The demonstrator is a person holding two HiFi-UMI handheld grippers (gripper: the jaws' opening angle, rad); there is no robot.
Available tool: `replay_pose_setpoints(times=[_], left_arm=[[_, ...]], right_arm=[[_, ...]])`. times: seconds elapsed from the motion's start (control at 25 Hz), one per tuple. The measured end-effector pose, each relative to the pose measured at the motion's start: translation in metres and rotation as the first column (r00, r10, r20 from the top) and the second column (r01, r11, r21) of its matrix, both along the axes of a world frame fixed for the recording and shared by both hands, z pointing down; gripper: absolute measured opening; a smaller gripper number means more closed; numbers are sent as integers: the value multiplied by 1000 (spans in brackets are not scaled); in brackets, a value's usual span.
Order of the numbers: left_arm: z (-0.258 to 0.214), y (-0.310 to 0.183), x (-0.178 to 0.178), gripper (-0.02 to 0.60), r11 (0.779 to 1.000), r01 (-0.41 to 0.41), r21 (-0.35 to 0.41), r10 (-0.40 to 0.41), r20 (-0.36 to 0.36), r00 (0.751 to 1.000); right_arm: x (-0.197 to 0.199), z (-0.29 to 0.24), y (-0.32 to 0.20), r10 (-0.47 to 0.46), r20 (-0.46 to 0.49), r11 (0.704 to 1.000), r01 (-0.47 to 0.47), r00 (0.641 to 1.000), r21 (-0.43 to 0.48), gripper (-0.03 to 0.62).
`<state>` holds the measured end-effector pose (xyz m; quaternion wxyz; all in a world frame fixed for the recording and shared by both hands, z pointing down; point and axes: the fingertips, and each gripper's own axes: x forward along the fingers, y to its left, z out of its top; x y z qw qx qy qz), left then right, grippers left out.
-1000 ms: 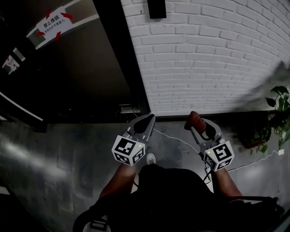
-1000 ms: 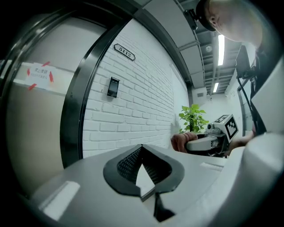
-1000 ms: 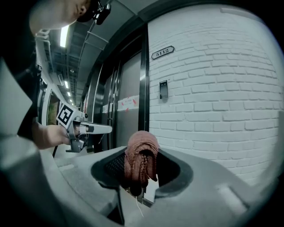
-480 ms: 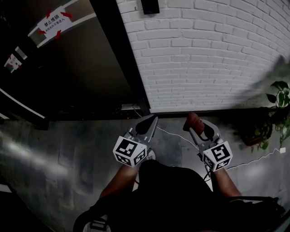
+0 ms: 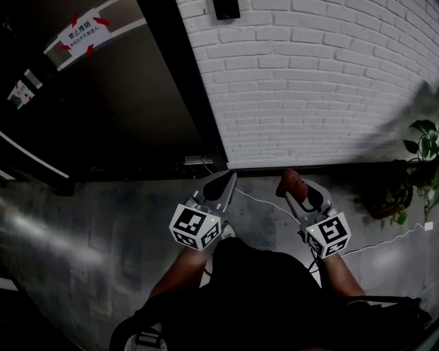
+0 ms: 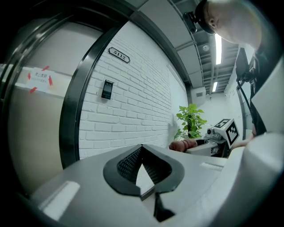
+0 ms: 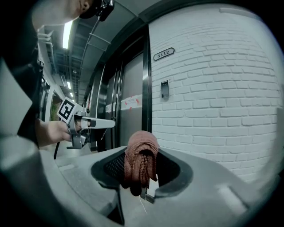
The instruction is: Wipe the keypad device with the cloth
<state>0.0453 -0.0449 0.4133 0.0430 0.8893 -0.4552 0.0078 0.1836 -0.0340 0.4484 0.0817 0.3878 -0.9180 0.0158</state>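
Observation:
The keypad device [image 5: 225, 8] is a small black box high on the white brick wall, also seen in the left gripper view [image 6: 107, 89] and the right gripper view [image 7: 164, 88]. My right gripper [image 5: 293, 184] [image 7: 143, 150] is shut on a bunched reddish-brown cloth [image 5: 292, 181] [image 7: 138, 166], which sticks out past its tips. It is held low, well below and short of the keypad. My left gripper [image 5: 225, 181] [image 6: 142, 148] hangs beside it, shut with nothing in it.
A dark door [image 5: 116, 103] with a black frame [image 5: 182, 82] stands left of the keypad and carries a taped notice [image 5: 81, 32]. A number plate [image 6: 119, 55] hangs above the keypad. A potted plant [image 5: 418, 171] is at right. A white cable [image 5: 267, 209] lies on the grey floor.
The head view has shifted slightly, so the keypad sits nearer the top edge. Both grippers stay low, side by side, the cloth still in the right one.

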Motion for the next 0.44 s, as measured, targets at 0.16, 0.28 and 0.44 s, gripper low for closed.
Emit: replay_pose_setpoints(times=[0.16, 0.28, 0.44], left_arm=[[1, -1, -2, 15, 1000, 5, -2, -5, 1, 1000], [1, -1, -1, 15, 1000, 5, 1, -5, 0, 1000], [2, -1, 4, 15, 1000, -1, -3, 1, 2, 1000]], right_arm=[[3, 3, 1, 8, 0, 1000, -8, 1000, -10, 147], [4, 5, 2, 6, -7, 1000, -6, 1000, -16, 147], [5, 4, 0, 2, -10, 1000, -2, 1000, -13, 147]])
